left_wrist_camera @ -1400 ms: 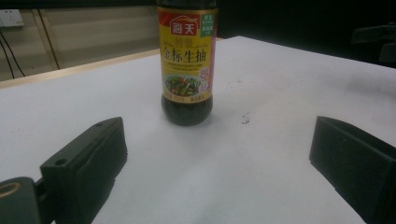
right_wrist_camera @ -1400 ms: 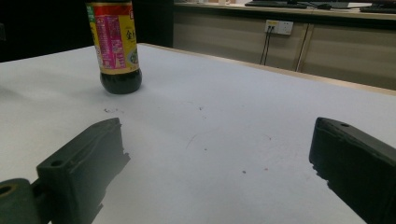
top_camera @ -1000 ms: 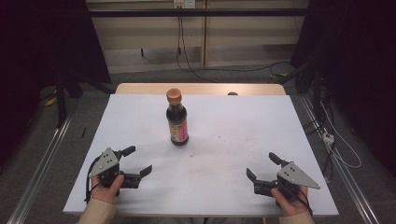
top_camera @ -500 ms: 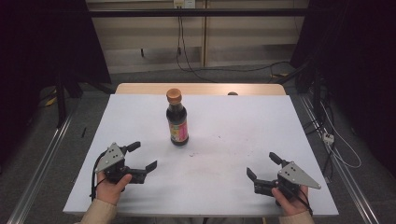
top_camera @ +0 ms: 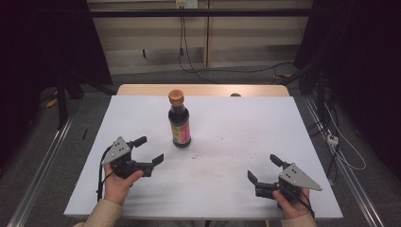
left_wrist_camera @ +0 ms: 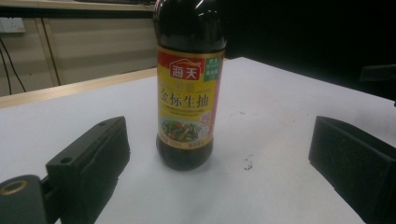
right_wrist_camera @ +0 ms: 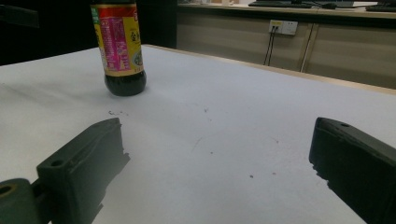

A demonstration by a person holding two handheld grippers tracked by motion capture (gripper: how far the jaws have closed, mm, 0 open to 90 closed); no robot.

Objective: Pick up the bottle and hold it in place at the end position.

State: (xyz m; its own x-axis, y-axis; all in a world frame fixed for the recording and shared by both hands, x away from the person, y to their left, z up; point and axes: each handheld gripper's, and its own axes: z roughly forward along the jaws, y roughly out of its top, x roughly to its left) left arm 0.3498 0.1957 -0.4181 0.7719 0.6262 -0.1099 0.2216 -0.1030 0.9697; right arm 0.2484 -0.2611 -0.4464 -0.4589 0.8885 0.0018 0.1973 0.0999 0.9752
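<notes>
Soy sauce bottle upright, centre of frame on the white tabletop, orange cap on. Left gripper lower left, near the bottle, fingers spread wide, empty. Right gripper lower right, well apart, fingers also spread, empty.

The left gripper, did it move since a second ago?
Yes. In the high view the left gripper has crept forward and inward, closer to the bottle, which stands in the same spot on the table. Its jaws are open.
</notes>
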